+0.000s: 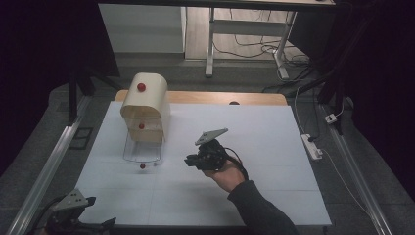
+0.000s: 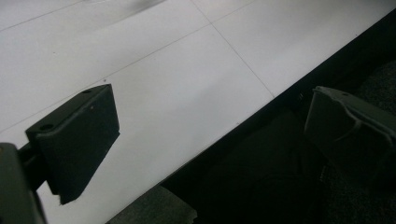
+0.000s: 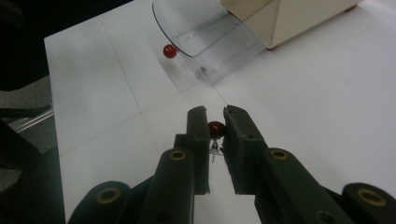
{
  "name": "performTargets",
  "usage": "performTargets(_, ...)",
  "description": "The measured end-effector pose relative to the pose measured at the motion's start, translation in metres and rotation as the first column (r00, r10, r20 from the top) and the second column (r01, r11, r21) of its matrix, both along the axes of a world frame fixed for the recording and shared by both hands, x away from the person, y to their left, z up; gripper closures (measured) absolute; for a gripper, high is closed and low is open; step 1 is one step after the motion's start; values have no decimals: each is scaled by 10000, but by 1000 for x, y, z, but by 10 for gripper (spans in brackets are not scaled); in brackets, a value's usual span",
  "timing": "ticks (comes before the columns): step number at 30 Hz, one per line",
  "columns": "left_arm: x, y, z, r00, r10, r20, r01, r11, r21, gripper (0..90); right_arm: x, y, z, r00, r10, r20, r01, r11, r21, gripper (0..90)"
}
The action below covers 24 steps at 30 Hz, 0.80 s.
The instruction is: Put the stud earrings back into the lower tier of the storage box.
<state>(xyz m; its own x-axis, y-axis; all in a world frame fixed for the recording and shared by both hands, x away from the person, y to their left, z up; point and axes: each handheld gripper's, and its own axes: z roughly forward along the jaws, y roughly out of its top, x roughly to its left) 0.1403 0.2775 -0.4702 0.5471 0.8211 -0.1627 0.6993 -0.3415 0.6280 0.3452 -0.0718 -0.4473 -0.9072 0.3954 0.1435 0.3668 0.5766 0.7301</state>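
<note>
On white table (image 1: 274,147), right gripper (image 3: 216,122) clamped on red knob (image 3: 215,128), near clear tray (image 3: 205,32) of cream box (image 1: 145,105), left gripper (image 2: 205,126) jaws apart at table edge.

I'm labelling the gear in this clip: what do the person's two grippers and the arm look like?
Both grippers, right and left, are black, each topped by a grey three-cornered plate. The right gripper's jaws are flat black blocks on dark arms with brass-ringed holes. A black cable loops behind it. The forearm wears a dark long sleeve.
</note>
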Motion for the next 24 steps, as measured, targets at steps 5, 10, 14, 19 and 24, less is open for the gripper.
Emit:
performTargets(5, 0, 0, 0, 10000, -3, -21, 3, 10000, 10, 32, 2, 22, -4, 9994, 297, 148, -294, 9994, -200, 809)
performTargets(10, 0, 1, 0, 10000, -12, -10, 12, 10000, -11, 33, 5, 44, -6, 9986, 497, 206, -492, 9985, -222, 809)
performTargets(14, 0, 1, 0, 10000, -27, -10, 27, 10000, -23, 33, 8, 60, -7, 9978, 595, 282, -590, 9981, -164, 808)
performTargets(19, 0, 1, 0, 10000, -32, -2, 32, 10000, -19, 33, 13, 80, -9, 9965, 755, 356, -747, 9970, -214, 806)
performTargets(24, 0, 1, 0, 10000, -54, 3, 54, 10000, -25, 33, 16, 97, -13, 9954, 849, 434, -840, 9962, -229, 805)
